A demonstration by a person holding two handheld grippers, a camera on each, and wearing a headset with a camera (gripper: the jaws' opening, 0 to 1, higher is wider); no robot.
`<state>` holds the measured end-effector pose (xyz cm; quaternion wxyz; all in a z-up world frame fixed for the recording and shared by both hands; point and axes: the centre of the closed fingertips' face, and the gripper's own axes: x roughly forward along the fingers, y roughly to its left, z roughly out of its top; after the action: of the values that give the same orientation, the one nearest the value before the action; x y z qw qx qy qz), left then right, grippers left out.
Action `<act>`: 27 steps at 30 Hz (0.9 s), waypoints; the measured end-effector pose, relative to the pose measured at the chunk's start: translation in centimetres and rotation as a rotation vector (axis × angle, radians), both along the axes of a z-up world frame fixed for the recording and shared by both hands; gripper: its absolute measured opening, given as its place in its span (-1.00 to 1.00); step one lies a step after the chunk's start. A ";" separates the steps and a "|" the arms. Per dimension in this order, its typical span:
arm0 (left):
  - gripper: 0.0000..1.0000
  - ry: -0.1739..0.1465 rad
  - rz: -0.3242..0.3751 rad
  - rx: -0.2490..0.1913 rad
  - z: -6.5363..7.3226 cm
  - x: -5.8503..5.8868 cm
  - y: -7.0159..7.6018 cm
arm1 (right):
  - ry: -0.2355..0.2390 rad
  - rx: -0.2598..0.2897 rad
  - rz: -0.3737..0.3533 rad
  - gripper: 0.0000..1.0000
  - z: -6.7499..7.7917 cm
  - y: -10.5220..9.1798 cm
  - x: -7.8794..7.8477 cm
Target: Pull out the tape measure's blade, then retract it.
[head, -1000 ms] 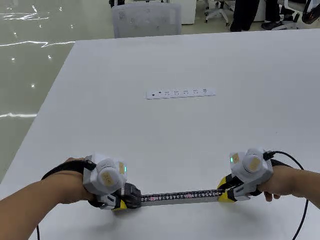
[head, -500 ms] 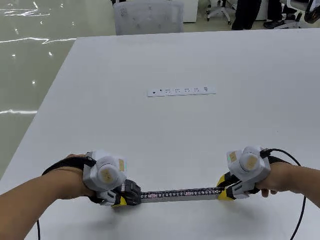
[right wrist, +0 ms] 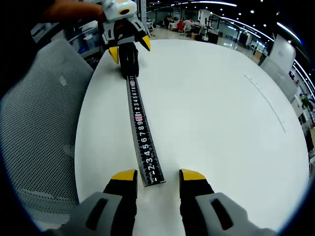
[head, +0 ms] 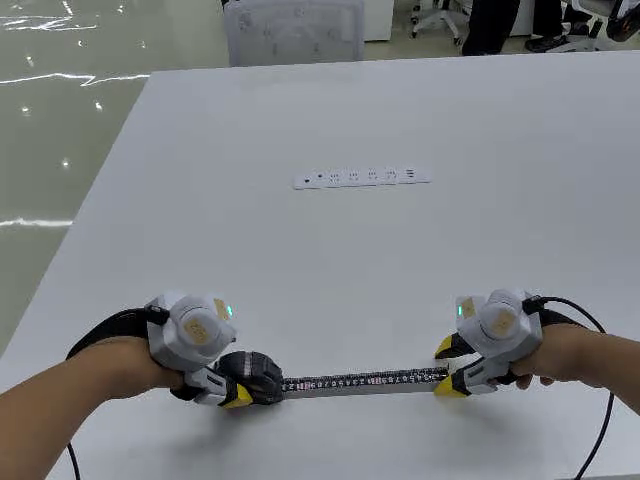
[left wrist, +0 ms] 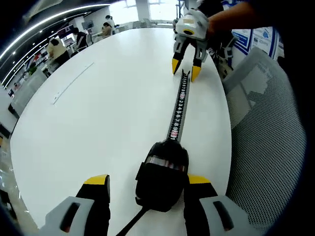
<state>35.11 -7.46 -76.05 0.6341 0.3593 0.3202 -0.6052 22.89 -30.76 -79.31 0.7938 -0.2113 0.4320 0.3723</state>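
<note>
At the near edge, head view: the left gripper (head: pixel 236 386) has the black tape measure case (head: pixel 253 375) at its tips. The blade (head: pixel 360 381) lies drawn out flat along the white surface (head: pixel 330 270) to the right gripper (head: pixel 445 368).
Farther off, head view: a white power strip (head: pixel 362 178) lies well apart, mid-surface. A grey mesh chair (head: pixel 293 30) stands at the far edge, with glossy floor (head: pixel 60 120) alongside.
Left gripper view, fingers (left wrist: pixel 97 196): spread wide around the case (left wrist: pixel 162 172). One is against it, and a strip of surface shows between the case and the other, a gap too small to judge from the head view.
Left gripper view, blade (left wrist: pixel 179 105): runs from the case to the right gripper (left wrist: pixel 185 70).
Right gripper view, fingers (right wrist: pixel 123 196): apart and gripping nothing. The blade (right wrist: pixel 141 137) ends on the surface between the tips, clear of both, and its numerals are legible here.
Right gripper view, far end: the left gripper (right wrist: pixel 129 49) stands over the case (right wrist: pixel 129 63).
Room: an open office with ceiling lights, and seated people (left wrist: pixel 59 49) in the distance.
</note>
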 end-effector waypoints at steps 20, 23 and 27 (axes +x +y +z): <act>1.00 0.094 0.425 -0.289 0.7 -0.6 4.9 | -0.177 0.119 -0.389 0.14 2.0 -2.4 -3.8; 1.00 0.079 0.461 -0.356 1.7 -1.1 5.3 | -0.205 0.129 -0.435 0.24 2.9 -2.9 -4.5; 1.00 0.090 0.507 -0.457 3.2 -1.1 5.4 | -0.223 0.125 -0.454 0.41 3.4 -3.5 -5.7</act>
<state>33.96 -2.09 -72.81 0.8137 0.0897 0.2832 -0.4996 17.24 -34.25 -75.87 0.9112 -0.0990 0.3545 0.1849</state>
